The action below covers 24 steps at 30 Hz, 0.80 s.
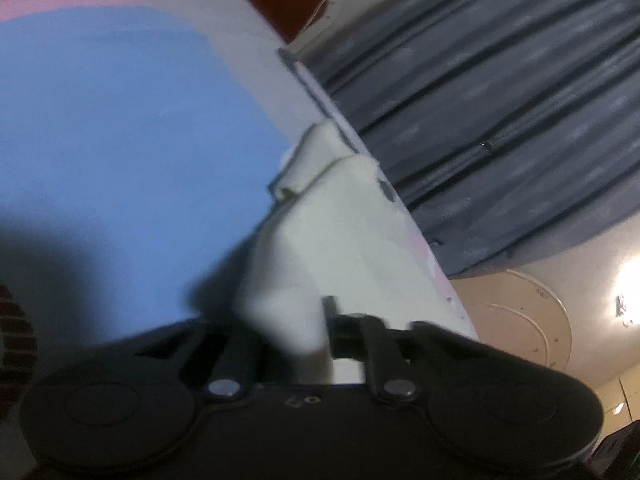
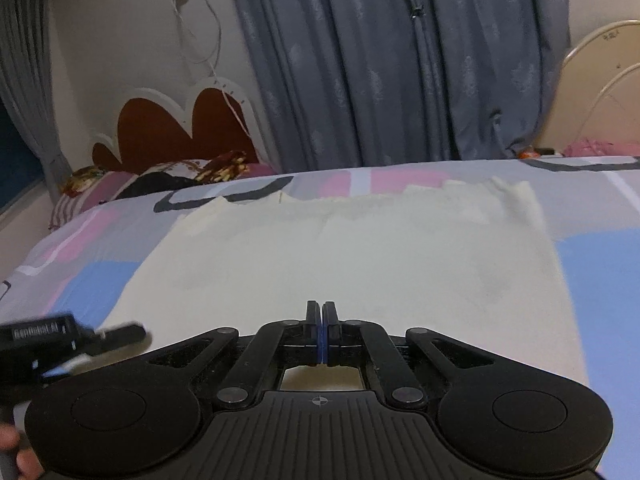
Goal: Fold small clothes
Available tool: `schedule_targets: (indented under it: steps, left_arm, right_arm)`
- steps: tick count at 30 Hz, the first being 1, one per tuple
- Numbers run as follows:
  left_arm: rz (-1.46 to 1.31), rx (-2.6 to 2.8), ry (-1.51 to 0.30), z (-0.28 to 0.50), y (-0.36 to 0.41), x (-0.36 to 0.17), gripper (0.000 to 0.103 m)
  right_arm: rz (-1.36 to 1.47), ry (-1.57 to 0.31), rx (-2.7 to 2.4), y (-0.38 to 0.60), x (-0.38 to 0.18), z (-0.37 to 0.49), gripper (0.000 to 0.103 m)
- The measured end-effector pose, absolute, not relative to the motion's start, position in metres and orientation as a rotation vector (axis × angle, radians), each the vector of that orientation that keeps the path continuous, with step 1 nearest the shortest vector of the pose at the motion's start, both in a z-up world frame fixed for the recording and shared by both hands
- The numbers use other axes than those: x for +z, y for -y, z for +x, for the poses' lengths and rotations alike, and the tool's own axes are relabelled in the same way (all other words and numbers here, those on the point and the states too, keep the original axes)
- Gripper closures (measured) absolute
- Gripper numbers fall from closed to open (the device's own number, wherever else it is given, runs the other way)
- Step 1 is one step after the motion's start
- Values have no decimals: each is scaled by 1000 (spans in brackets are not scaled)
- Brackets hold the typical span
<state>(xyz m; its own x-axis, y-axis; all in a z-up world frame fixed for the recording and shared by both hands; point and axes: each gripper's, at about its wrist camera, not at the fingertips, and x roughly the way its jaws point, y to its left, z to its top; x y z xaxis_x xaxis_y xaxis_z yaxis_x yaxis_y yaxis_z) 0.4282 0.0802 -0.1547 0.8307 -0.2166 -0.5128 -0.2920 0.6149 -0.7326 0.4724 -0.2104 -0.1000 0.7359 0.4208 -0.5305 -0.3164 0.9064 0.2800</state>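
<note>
**Bedroom, cream garment on bed, both grippers at its near edge**

Bedroom scene: patterned bedsheet in pink, blue and grey blocks, blue-grey curtains behind the bed, red scalloped headboard left of the curtains, pile of patterned pillows below the headboard

Cream garment lies spread mostly flat on the bedsheet, far edge wrinkled and uneven, pointing toward the curtains. In the left wrist view the same cloth is bunched and lifted off the sheet, blue block of the sheet beside it

Right gripper: jaws fully together, blue pads touching, sitting over the garment's near edge. Cannot tell if any cloth is pinched between the pads

Left gripper: jaws spread slightly with a thick fold of the garment between them, cloth rising from the jaws toward the curtains. View is tilted and motion-blurred, so finer contact detail is unclear. From the right wrist view, the left gripper shows as a blurred black shape at the garment's near left corner

Part of a hand visible at the bottom left of that view
</note>
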Motion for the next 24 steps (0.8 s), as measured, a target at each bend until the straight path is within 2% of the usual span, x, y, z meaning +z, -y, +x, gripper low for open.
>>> schedule_targets:
  steps: [5, 7, 8, 14, 16, 17, 24]
  left_arm:
    - [-855, 19, -518, 412, -73, -135, 97]
    - [-872, 45, -538, 411, -76, -142, 95]
    - [-892, 67, -548, 412, -79, -148, 86]
    - [-969, 46, -524, 421, -87, -153, 79]
    - [-963, 64, -549, 428, -85, -152, 88]
    - [-928, 75, -576, 432, -83, -150, 96]
    - [-615, -51, -537, 435, -43, -90, 97]
  right_arm:
    - [167, -603, 442, 198, -104, 487, 103]
    - [159, -614, 446, 194, -112, 492, 103]
    - [152, -634, 440, 193, -119, 496, 103]
    - [157, -595, 451, 190, -118, 492, 103]
    - [128, -631, 429, 186, -127, 497, 103]
    - [128, -625, 429, 186, -128, 497, 103]
    - [256, -619, 388, 215, -118, 493, 103]
